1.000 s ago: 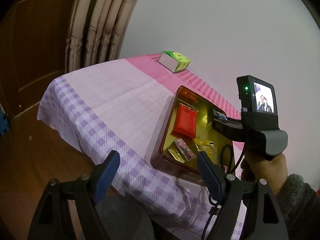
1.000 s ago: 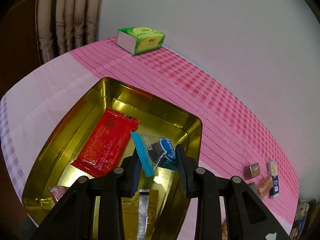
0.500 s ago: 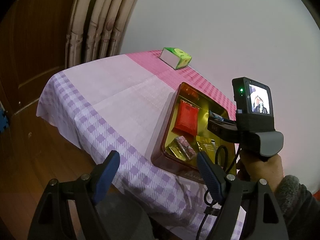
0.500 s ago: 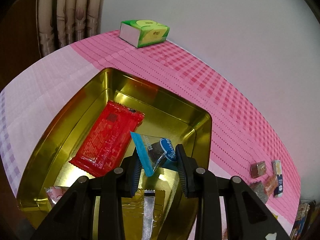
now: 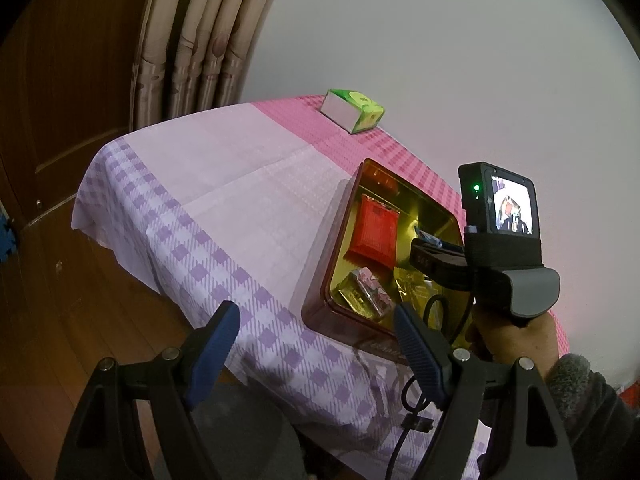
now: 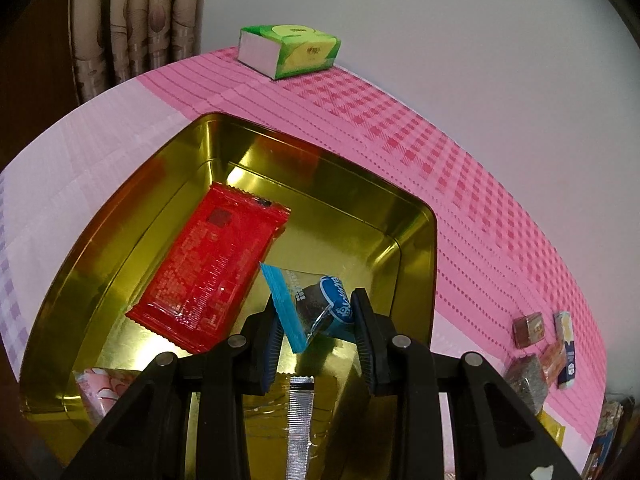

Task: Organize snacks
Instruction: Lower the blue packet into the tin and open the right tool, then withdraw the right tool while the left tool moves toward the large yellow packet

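Note:
A gold tin (image 6: 416, 216) stands on the checked tablecloth, and in the left wrist view the same tin (image 5: 344, 220) shows its dark red outer wall. My right gripper (image 6: 318, 316) is shut on a clear blue-edged cookie packet (image 6: 316, 304) and holds it over the tin's inside. A red packet (image 6: 212, 272), a pink packet (image 6: 100, 388) and a foil wrapper (image 6: 300, 412) lie in the tin. My left gripper (image 5: 316, 344) hangs open and empty off the table's near edge, left of the right gripper (image 5: 436, 256) and the hand holding it.
A green tissue box (image 6: 288, 50) sits at the table's far edge by the wall. Several small wrapped snacks (image 6: 544, 344) lie on the pink cloth to the right of the tin. Curtains (image 5: 192, 40) and a wooden door (image 5: 60, 100) stand at the left.
In the right wrist view the tin and the table have slid down and to the right, so the held packet hangs further in over the tin. The left gripper stays still.

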Demonstrator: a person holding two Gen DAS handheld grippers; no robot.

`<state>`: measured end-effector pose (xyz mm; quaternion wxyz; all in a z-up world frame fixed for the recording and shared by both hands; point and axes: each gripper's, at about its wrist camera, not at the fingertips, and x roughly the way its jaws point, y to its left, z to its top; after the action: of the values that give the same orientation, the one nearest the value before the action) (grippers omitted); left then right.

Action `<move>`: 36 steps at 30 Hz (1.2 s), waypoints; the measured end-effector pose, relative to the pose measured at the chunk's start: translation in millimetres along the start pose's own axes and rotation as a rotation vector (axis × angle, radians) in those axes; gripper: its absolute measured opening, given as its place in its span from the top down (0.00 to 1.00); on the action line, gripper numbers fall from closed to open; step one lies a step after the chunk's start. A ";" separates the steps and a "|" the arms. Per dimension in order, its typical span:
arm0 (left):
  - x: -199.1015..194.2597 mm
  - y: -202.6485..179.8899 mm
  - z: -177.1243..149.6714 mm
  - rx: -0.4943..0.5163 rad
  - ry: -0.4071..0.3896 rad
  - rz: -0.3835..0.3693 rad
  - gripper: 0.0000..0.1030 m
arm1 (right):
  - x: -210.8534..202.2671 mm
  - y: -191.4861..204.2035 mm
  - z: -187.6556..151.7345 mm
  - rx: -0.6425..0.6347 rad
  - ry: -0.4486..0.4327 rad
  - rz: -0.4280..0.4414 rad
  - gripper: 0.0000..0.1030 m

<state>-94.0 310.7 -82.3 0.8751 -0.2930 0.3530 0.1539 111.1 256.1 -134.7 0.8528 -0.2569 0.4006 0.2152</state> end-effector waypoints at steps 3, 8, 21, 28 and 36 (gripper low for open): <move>0.1 -0.8 -0.3 0.001 0.003 0.000 0.22 | 0.0 -1.0 -0.5 0.005 0.003 0.002 0.71; 0.2 -2.5 -1.8 0.008 0.000 0.005 0.22 | -3.2 -3.6 -1.1 0.019 -0.008 0.036 0.64; -15.2 -10.2 2.7 0.049 -0.087 0.036 0.22 | -90.6 -86.0 -88.6 0.201 -0.173 0.098 0.33; -25.8 -20.8 8.0 0.063 -0.179 0.047 0.22 | -117.5 -191.5 -216.7 0.379 -0.136 0.034 0.27; 10.7 -154.4 -42.2 0.464 -0.046 -0.134 0.22 | -141.1 -282.0 -350.7 0.685 -0.112 -0.087 0.27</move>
<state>-35.2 164.6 -51.9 0.9351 -0.1032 0.3385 0.0171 -10.9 -199.4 -139.6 0.9185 0.0395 0.3909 0.0453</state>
